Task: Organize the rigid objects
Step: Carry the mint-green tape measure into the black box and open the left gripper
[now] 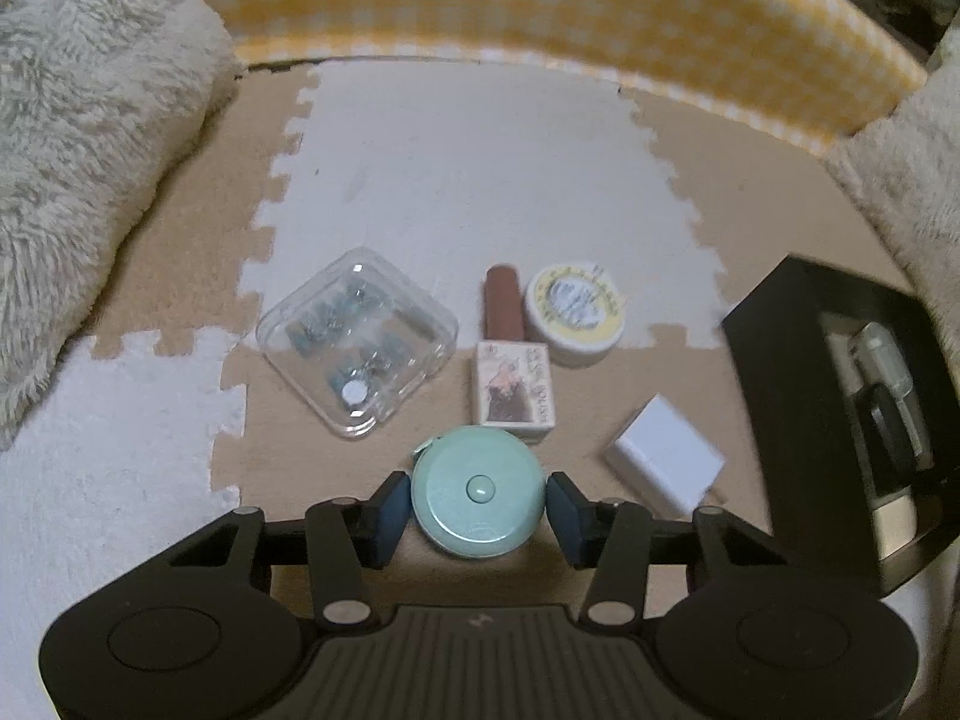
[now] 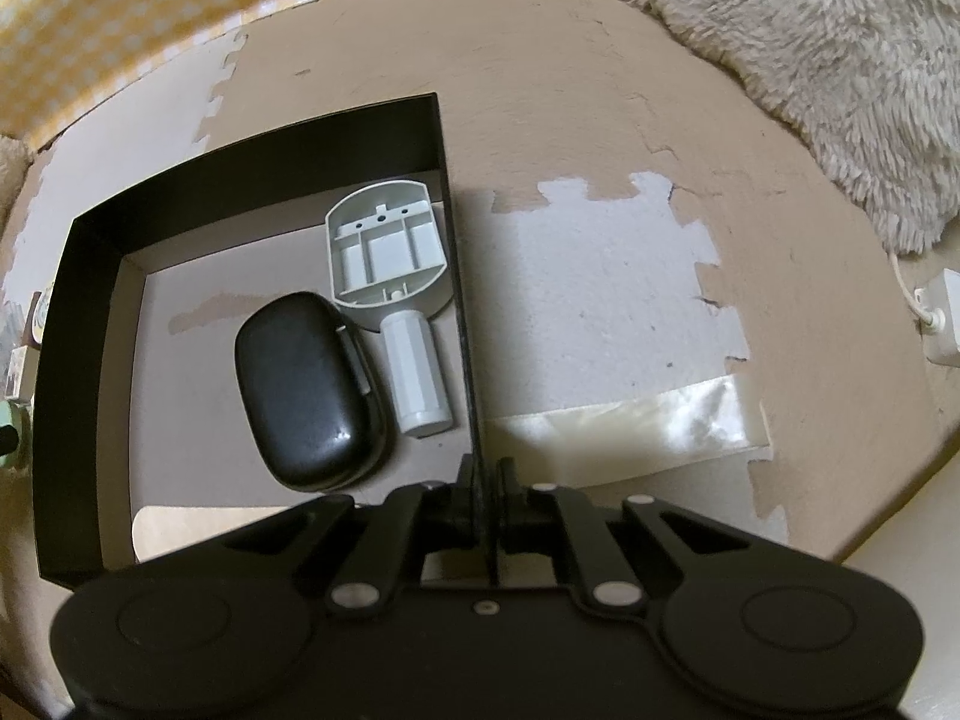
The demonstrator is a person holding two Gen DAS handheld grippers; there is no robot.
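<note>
In the left wrist view a round mint-green tape measure (image 1: 478, 492) lies on the foam mat between the fingers of my left gripper (image 1: 478, 501). The jaws stand open on either side of it, close to its rim. Beyond it lie a clear plastic case (image 1: 357, 341), a nail polish bottle (image 1: 509, 360), a round tin (image 1: 577, 315) and a white block (image 1: 666, 461). My right gripper (image 2: 483, 489) is shut on the right wall of a black box (image 2: 459, 276). The box holds a black case (image 2: 306, 384) and a grey plastic part (image 2: 390, 264).
The black box (image 1: 780, 396) stands at the right in the left wrist view. A yellow checked wall (image 1: 540, 6) borders the far side. Fluffy cream rugs (image 1: 78, 150) (image 2: 810, 48) lie at the sides. A white charger with cable (image 2: 939, 315) lies at the far right.
</note>
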